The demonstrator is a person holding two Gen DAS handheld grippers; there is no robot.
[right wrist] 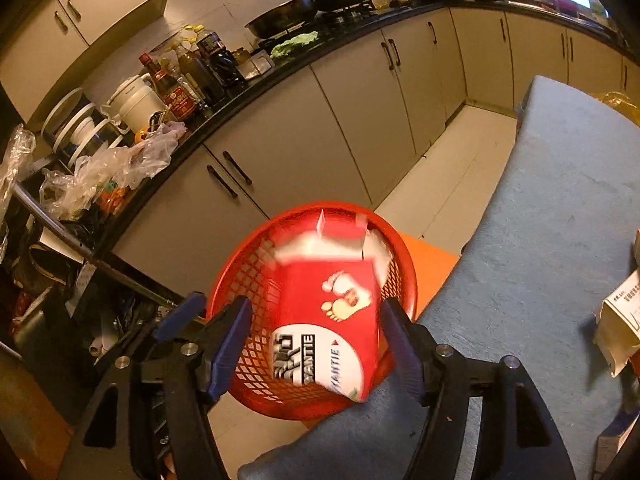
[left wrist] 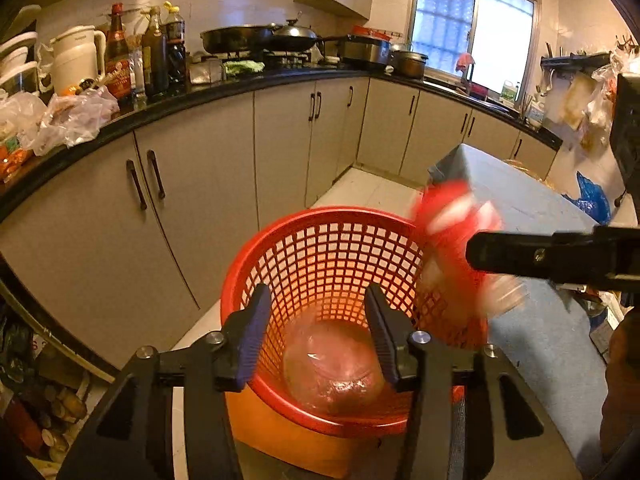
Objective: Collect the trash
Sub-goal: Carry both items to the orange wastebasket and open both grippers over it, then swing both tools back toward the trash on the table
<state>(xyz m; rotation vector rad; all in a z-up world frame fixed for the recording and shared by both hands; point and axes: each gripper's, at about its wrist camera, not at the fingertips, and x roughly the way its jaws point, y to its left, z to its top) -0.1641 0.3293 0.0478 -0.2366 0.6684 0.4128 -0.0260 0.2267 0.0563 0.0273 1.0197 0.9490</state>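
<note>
Left wrist view looks down into a red mesh basket (left wrist: 320, 264) standing on an orange stool (left wrist: 280, 432) beside the blue-grey covered table (left wrist: 540, 340); a crumpled clear plastic bag (left wrist: 332, 364) lies inside it. The left gripper (left wrist: 318, 336) is released and empty above it. The right gripper (right wrist: 316, 344) stands wide, its pads clear of a blurred red and white carton (right wrist: 328, 320) over the basket. Grey cabinets (left wrist: 200, 184) under a black counter (left wrist: 224, 92) line the kitchen, below a window (left wrist: 476, 28).
</note>
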